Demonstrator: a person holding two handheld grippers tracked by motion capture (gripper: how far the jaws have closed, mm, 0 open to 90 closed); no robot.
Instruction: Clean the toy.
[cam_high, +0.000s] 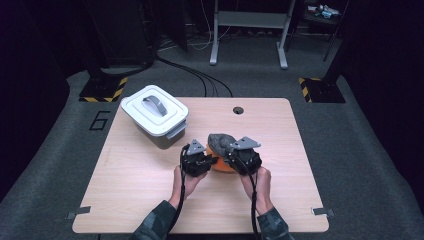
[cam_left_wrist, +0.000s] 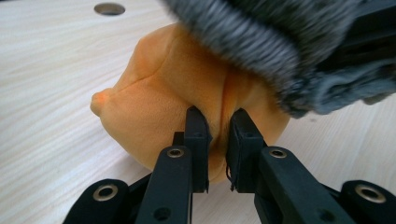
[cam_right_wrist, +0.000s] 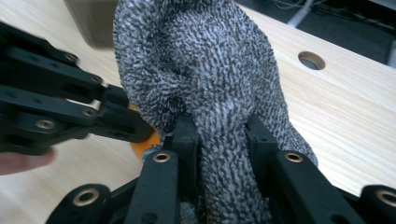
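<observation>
Left tool (cam_left_wrist: 218, 140) pinches orange cloth (cam_left_wrist: 168, 93); lidded white bin (cam_high: 156, 116) apart.

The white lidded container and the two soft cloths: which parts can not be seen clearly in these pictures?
- Inside of the white lidded plastic container: hidden by its closed lid, high view.
- Orange soft cloth: its top is covered by the grey fuzzy cloth, left gripper view; mostly hidden behind both grippers, high view.
- Grey cloth's lower end: cut off by the bottom edge between the jaws, right gripper view.
- Round table hole: too small to see into.
</observation>
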